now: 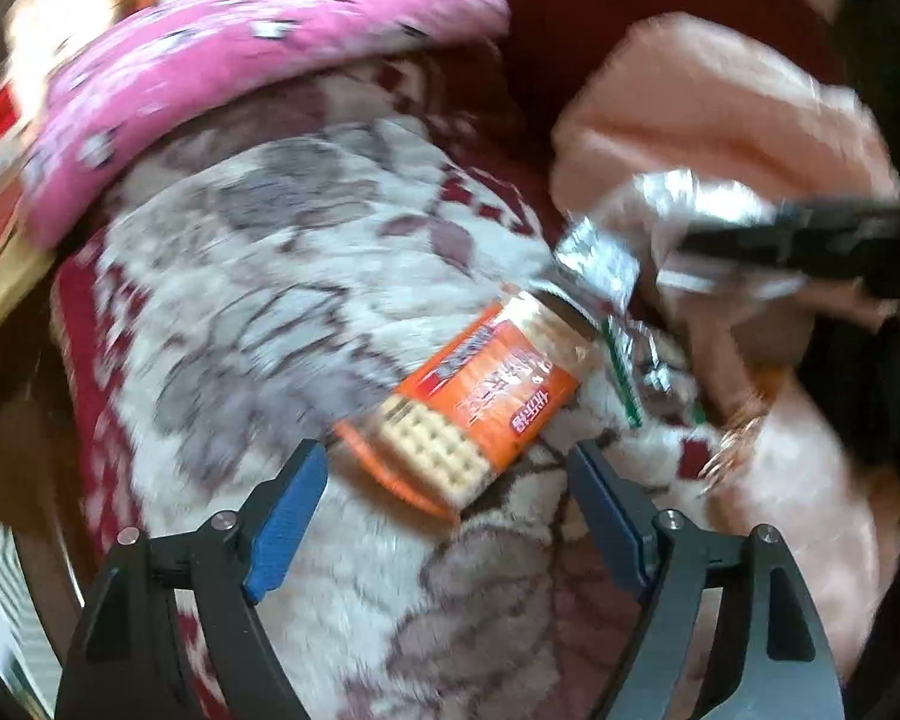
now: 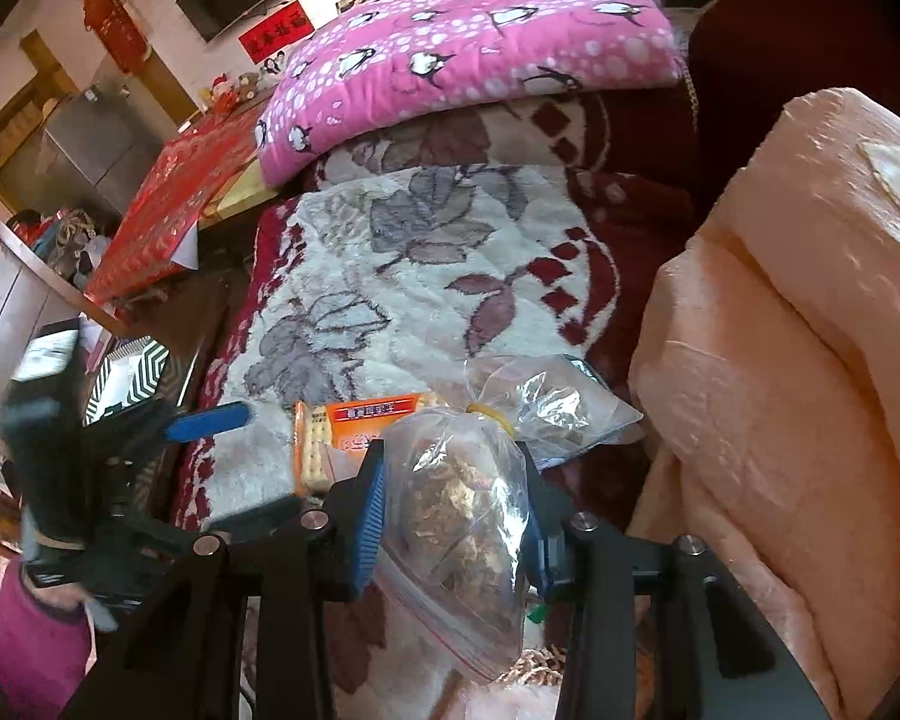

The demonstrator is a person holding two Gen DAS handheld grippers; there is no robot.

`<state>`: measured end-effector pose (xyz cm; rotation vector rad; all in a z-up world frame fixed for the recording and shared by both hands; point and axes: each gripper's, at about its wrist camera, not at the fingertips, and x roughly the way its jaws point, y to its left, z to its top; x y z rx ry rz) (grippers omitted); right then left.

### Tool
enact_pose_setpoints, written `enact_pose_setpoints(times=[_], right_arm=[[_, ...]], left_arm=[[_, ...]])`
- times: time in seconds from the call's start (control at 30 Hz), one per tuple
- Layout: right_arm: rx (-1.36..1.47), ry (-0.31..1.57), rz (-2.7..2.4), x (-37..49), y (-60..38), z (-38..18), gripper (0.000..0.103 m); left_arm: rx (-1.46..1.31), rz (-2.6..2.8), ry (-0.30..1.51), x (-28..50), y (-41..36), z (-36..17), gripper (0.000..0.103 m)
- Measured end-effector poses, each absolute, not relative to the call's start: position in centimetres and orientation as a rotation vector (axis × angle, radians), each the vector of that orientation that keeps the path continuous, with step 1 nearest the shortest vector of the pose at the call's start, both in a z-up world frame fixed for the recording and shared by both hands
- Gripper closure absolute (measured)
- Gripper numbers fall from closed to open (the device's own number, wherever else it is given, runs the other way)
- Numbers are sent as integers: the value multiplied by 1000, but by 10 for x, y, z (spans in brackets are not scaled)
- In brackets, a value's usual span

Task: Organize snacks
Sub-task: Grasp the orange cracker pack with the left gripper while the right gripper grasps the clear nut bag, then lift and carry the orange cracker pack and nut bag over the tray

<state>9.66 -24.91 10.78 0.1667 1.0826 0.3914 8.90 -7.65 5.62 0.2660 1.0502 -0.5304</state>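
Right tongs (image 2: 453, 516) pinching clear bag (image 2: 456, 534) lengthwise; left tongs (image 1: 447, 471) spread, cracker packet (image 1: 468, 402) diagonal.

From my feed there's a pink penguin quilt (image 2: 468, 42) lying over the leaf-patterned fleece blanket (image 2: 402, 264), peach blanket (image 2: 798, 324) folded alongside.

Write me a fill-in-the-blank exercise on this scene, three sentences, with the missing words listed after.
1. The right gripper is shut on a clear plastic ____ of brown snacks.
2. The left gripper hovers with its jaws ____ above the orange cracker packet.
3. The pink quilt is printed with ____.

Missing words: bag; open; penguins
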Motion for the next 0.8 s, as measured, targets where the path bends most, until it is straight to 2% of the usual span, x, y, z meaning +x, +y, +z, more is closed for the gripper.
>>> enact_pose_setpoints(times=[0.23, 0.4, 0.43, 0.47, 0.5, 0.8], right_arm=[[183, 1086, 394, 101, -257, 105, 62], [198, 1092, 387, 101, -260, 99, 62], [201, 1094, 391, 101, -261, 98, 62], [203, 1093, 395, 100, -260, 98, 62], [203, 1093, 398, 99, -260, 98, 62], [201, 1089, 443, 88, -240, 98, 62]], left_arm=[[429, -613, 1058, 109, -109, 31, 21], [445, -609, 1094, 117, -117, 17, 22], [450, -602, 1084, 115, -117, 18, 25], [451, -600, 1077, 112, -116, 19, 38], [445, -606, 1079, 110, -115, 20, 47], [228, -427, 1073, 87, -64, 41, 49]])
